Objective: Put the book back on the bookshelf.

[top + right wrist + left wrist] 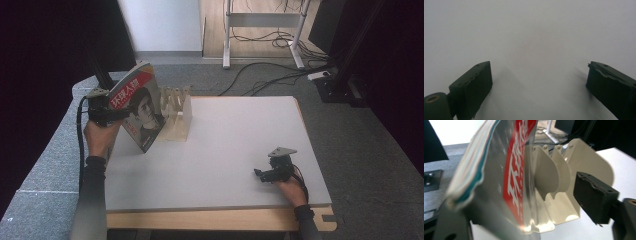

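A magazine (140, 107) with a red title strip and a portrait cover stands tilted on its lower edge at the table's left, leaning toward a cream slotted rack (177, 117). My left gripper (107, 114) is at the magazine's left edge, held by a hand. In the left gripper view the magazine (516, 170) lies between the jaws, and the right pad (596, 200) stands apart from the cover, so the gripper (524, 217) is open. The rack's dividers (551, 177) show just behind. My right gripper (260, 174) rests open on the white table (225, 145) at the front right, with nothing between its jaws (539, 80).
The table's wooden front edge (215, 220) is nearest the person. Grey carpet (45, 165) surrounds it. A white desk frame (262, 30) and cables (280, 75) lie on the floor behind. Dark curtains (45, 40) hang at both sides.
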Tool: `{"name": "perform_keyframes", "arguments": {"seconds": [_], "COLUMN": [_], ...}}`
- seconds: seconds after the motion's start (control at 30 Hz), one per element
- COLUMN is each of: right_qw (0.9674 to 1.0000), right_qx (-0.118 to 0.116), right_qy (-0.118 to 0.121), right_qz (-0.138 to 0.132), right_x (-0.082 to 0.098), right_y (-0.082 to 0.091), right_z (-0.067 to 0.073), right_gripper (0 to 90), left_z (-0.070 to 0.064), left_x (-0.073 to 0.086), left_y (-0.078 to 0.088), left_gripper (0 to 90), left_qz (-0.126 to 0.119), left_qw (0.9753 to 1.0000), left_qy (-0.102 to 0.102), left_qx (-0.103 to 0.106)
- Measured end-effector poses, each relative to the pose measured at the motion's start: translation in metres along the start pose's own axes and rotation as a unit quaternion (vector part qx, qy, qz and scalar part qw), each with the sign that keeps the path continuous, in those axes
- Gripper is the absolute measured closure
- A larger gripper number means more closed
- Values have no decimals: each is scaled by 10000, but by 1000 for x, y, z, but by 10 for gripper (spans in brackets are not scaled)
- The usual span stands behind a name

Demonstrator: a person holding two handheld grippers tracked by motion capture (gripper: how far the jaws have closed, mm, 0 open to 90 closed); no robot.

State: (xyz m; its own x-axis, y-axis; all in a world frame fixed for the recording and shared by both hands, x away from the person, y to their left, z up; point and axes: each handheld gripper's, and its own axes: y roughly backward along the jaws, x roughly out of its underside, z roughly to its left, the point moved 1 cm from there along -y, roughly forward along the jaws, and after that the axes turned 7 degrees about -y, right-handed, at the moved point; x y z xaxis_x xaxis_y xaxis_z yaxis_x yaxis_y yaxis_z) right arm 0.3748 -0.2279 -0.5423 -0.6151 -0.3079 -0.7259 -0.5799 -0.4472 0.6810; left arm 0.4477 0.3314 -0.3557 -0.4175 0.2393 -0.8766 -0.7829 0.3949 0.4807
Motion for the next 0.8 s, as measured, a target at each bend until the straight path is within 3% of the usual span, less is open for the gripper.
{"name": "perform_keyframes", "arguments": {"seconds": [0.17,0.53,0.8], "right_qw": [10000,10000,10000], "right_qx": [1,-5,-3], "right_qy": [-1,7,15], "right_qz": [-1,9,9], "right_x": [0,0,0], "right_y": [0,0,0], "right_z": [0,0,0], "right_gripper": [57,57,57], "left_z": [-1,-6,-23], "left_x": [2,10,16], "left_y": [11,40,58], "left_gripper": [132,45,6], "left_qz": [-31,-87,-7], "left_qw": [9999,9998,9993], "left_qy": [-7,-87,-300], "left_qx": [128,143,219]}}
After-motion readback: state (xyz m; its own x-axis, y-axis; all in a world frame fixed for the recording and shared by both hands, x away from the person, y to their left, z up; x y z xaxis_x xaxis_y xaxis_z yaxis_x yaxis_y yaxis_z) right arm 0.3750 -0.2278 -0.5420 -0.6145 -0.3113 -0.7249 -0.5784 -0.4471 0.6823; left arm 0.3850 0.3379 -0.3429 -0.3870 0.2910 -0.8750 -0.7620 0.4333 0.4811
